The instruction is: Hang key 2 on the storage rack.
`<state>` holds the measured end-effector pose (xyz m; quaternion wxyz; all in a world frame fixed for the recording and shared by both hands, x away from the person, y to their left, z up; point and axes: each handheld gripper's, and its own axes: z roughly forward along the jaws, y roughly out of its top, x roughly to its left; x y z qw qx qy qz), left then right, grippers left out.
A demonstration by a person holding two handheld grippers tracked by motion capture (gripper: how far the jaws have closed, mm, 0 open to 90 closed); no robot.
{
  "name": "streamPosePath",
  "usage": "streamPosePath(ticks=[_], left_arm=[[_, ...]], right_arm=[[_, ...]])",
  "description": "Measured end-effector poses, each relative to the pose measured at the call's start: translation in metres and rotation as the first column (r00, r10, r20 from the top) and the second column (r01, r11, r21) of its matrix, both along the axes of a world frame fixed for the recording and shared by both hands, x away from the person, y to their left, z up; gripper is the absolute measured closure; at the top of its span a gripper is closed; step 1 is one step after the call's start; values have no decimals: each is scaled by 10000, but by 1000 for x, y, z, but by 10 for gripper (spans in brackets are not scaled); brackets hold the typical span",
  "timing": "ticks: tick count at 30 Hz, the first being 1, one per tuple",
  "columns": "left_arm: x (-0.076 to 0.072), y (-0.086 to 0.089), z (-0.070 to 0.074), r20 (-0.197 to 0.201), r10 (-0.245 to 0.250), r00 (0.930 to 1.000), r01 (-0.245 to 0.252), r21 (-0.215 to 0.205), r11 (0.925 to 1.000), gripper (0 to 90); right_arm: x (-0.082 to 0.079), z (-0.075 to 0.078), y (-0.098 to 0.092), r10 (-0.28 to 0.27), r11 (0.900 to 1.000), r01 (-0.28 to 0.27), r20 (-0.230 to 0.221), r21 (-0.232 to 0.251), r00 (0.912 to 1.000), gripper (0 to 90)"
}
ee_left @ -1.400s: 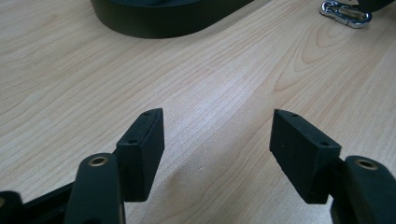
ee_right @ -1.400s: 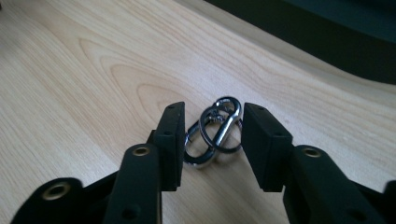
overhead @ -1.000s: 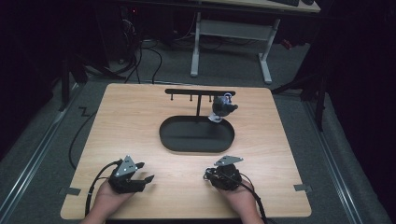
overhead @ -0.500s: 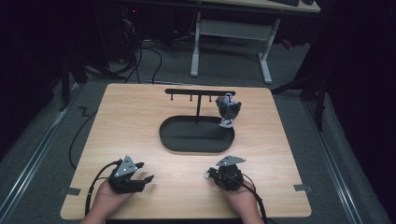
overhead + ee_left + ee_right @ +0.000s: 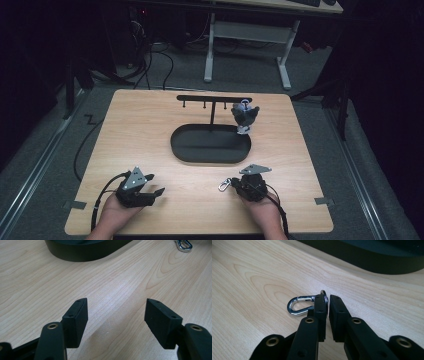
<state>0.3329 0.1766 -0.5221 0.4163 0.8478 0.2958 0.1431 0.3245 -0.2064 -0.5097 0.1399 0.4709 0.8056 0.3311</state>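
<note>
On the wooden table [image 5: 150, 130], the right claw [image 5: 327, 298] has just closed, pinching a silver clasp [image 5: 300, 305]; the left claw [image 5: 116, 312] gapes empty.

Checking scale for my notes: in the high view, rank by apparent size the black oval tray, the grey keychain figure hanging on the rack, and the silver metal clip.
1. Black oval tray
2. Grey keychain figure
3. Silver metal clip

Bare table [image 5: 145, 135] lies open ahead of my left fingers [image 5: 77, 317]; the black tray [image 5: 210, 146] and hook rack [image 5: 214, 98] block the middle.
</note>
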Motion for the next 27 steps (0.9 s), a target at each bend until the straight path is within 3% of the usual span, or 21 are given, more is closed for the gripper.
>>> streamPosePath(ticks=[18,23,27], left_arm=[[2,2,0,11,-35,10000,35,-80,10000,359],[2,1,0,19,-49,10000,49,-80,10000,359],[2,2,0,-6,-55,10000,55,-82,10000,359]], right_arm=[[-1,-5,4,338,9965,-363,-344,-747,9988,793],[3,-1,10,698,9882,-772,-598,-1322,9958,774],[10,3,15,1000,9776,-1187,-1130,-1740,9886,769]])
